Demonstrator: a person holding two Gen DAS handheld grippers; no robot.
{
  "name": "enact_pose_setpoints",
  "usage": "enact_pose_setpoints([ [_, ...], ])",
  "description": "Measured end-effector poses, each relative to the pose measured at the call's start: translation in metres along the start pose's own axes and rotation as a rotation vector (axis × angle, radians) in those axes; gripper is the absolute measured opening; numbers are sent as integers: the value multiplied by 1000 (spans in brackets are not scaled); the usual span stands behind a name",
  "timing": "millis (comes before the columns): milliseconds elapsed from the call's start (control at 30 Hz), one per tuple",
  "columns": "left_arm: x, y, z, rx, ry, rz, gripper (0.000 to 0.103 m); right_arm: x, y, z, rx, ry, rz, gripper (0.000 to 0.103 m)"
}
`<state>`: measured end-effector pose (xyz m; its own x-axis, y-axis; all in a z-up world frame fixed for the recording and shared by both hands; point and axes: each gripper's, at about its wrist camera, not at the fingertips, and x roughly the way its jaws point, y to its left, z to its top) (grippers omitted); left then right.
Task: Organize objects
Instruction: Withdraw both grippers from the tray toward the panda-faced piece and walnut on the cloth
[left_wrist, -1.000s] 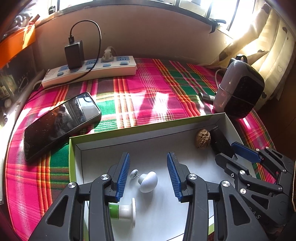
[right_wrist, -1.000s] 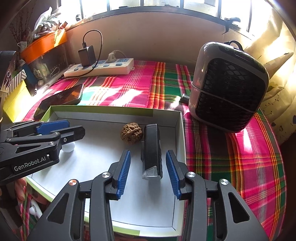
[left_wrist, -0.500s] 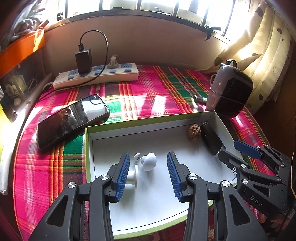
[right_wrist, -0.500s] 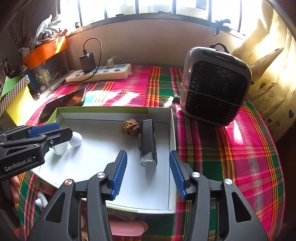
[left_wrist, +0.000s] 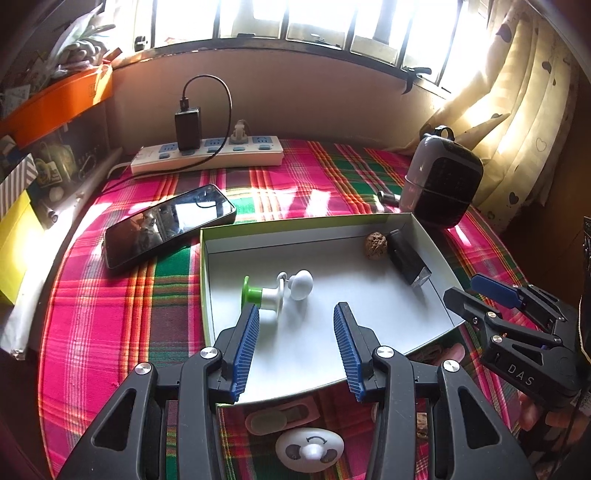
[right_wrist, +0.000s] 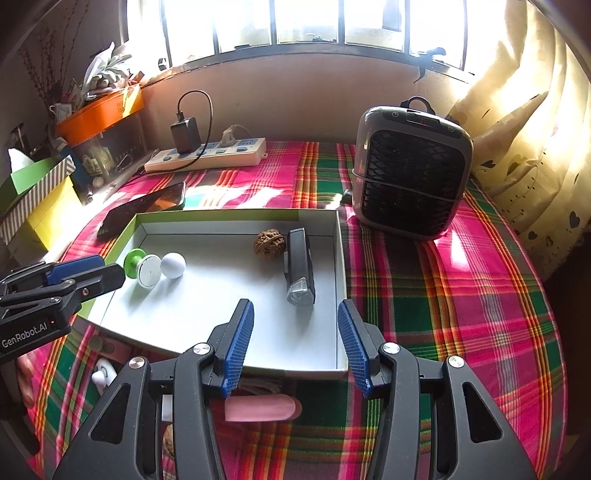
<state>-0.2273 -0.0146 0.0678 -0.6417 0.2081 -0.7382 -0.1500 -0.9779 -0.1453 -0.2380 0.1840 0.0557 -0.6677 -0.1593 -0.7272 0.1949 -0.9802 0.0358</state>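
Plaid cloth (right_wrist: 424, 295) | box (right_wrist: 341, 258) – black light (right_wrist: 300, 266) ahead of right gripper (right_wrist: 295, 341) | parted, empty

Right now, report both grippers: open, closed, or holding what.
Left gripper: open, holding nothing.
Right gripper: open, holding nothing.

Each tool is a black plastic frame with triangular cut-outs, silver screw heads at the joints and two fingers faced with ribbed blue pads. The left tool (left_wrist: 297, 347) carries white "GenRobot.AI" lettering on its side; the right tool (right_wrist: 295, 341) is marked "DAS".
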Motion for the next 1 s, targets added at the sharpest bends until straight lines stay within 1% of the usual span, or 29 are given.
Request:
enact_pose_setpoints([
  [200, -13, 4, -15, -25, -15, -7, 41, -13, 2, -11, 1, -14, 10, 49],
  [300, -20, 6, -26, -31, -26, 5, 41, -18, 5, -17, -22, -24, 9, 49],
  [367, -25, 8, -32, -37, -27, -6, 41, -22, 8, -22, -38, -33, 4, 49],
  [467, -33, 13, -42, -58, -40, -10, 41, -26, 9, -29, -36, -36, 29, 49],
  [667, -42, 22, -63, -80, -33, -23, 42, -33, 15, -42, -47, -39, 68, 49],
  [867, -40, 30, -85, -113, -1, -71, 45, -36, 20, -56, -48, -38, 121, 49],
  [1000, -36, 33, -92, -133, 20, -108, 47, -36, 26, -67, -67, -31, 143, 49],
])
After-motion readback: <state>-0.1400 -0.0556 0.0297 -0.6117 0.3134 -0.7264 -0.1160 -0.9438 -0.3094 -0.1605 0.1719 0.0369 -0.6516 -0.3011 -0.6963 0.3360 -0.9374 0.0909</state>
